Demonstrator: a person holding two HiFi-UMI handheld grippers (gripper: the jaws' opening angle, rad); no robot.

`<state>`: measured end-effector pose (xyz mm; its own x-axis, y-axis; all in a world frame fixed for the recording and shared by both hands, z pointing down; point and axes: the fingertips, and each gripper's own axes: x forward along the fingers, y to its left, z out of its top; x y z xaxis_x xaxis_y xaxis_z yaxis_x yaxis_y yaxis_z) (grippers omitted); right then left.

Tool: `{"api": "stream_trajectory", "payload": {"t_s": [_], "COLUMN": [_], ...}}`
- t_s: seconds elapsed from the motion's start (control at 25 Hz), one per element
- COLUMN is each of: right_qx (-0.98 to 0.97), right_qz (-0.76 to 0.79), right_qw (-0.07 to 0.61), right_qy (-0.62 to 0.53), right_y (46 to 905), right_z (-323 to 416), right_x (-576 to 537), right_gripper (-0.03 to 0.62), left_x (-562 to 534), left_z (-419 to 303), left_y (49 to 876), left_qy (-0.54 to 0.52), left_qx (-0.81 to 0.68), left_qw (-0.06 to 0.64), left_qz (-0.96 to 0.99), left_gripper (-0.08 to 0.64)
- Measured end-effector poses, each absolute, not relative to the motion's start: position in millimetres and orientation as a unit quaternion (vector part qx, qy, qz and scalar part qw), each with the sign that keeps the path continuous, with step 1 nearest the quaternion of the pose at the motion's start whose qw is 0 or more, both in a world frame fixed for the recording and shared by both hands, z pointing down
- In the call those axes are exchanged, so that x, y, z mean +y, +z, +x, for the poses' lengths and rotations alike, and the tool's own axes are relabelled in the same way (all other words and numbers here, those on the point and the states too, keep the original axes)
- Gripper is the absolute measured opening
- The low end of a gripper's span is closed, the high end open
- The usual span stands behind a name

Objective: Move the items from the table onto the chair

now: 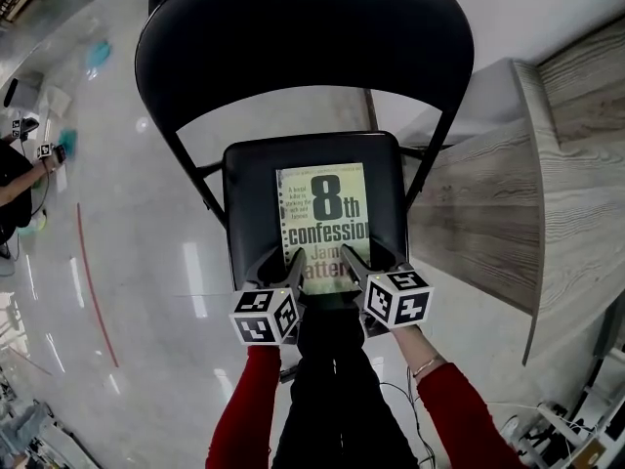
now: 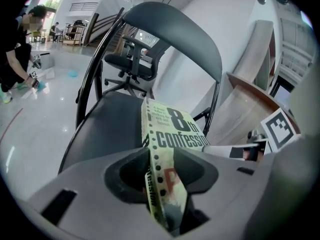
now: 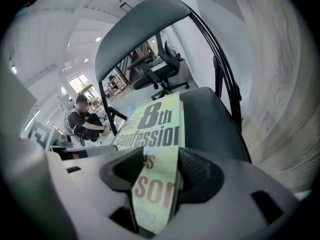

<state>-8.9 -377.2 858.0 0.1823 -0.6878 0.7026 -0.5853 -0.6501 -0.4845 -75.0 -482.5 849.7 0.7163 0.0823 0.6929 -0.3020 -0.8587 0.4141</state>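
A pale green paperback book (image 1: pixel 322 218) with large dark title print lies cover-up over the black seat of the folding chair (image 1: pixel 244 179). My left gripper (image 1: pixel 293 262) is shut on the book's near left corner; in the left gripper view the book (image 2: pixel 170 134) runs edge-on between the jaws of the left gripper (image 2: pixel 162 184). My right gripper (image 1: pixel 354 258) is shut on the near right corner, and in the right gripper view the book (image 3: pixel 155 129) passes between the jaws of the right gripper (image 3: pixel 157 176). Whether the book rests on the seat or hovers just above it I cannot tell.
The chair's curved black backrest (image 1: pixel 303 37) arches over the far side of the seat. A light wooden table (image 1: pixel 508 193) stands close on the right. A person (image 1: pixel 18 179) crouches on the glossy floor far left. An office chair (image 2: pixel 132 59) stands beyond.
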Motion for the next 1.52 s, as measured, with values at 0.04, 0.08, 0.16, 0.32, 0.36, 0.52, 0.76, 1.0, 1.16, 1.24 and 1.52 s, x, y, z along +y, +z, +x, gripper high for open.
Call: {"api": "stream_trajectory", "payload": {"t_s": [0.04,0.08,0.16,0.32,0.36,0.52,0.76,1.0,1.16,1.24,1.52], "right_qx": [0.415,0.414,0.411,0.387,0.386,0.401,0.477,0.545,0.573,0.568,0.509], "right_qz": [-0.767,-0.768,-0.775,-0.808,-0.812,-0.817,-0.812,-0.81,-0.804,-0.809,-0.85], "right_qw": [0.052,0.051,0.037,-0.014,-0.02,-0.02,0.025,0.052,0.063,0.075,0.108], "right_qy": [-0.486,-0.486,-0.479,-0.443,-0.437,-0.414,-0.335,-0.211,-0.148,-0.131,-0.082], "right_y": [857.1,856.2,856.0,852.9,846.1,797.4,670.8,523.0,446.2,419.5,373.9], "right_z": [-9.5,-10.2,-8.5,7.7,10.1,7.5,-2.9,-12.2,-24.8,-29.5,-45.7], "right_x": [-376.8,-376.4,-376.7,-367.6,-364.8,-364.6,-397.0,-404.5,-395.2,-379.5,-300.8], "right_gripper": [0.227,0.227,0.227,0.224,0.224,0.21,0.119,0.031,0.025,0.02,0.012], "left_x": [-482.2,-482.1,-484.7,-498.7,-502.6,-504.9,-493.4,-473.7,-465.7,-456.2,-397.4], "left_z": [-75.4,-76.0,-76.3,-80.4,-82.8,-84.4,-54.4,-53.0,-61.0,-66.0,-70.2], "left_y": [848.9,848.3,849.5,848.7,841.8,794.8,662.8,516.3,445.0,418.9,382.9], "left_qy": [0.373,0.375,0.383,0.391,0.391,0.38,0.287,0.161,0.104,0.083,0.054], "left_qx": [-0.061,-0.062,-0.068,-0.103,-0.108,-0.095,-0.054,0.0,0.02,0.033,0.094], "left_qw": [0.261,0.263,0.263,0.237,0.229,0.212,0.144,0.128,0.125,0.123,0.112], "left_qz": [0.888,0.887,0.883,0.883,0.885,0.896,0.945,0.979,0.986,0.988,0.988], "left_gripper": [0.169,0.17,0.17,0.17,0.169,0.153,0.009,0.009,0.009,0.009,0.008]}}
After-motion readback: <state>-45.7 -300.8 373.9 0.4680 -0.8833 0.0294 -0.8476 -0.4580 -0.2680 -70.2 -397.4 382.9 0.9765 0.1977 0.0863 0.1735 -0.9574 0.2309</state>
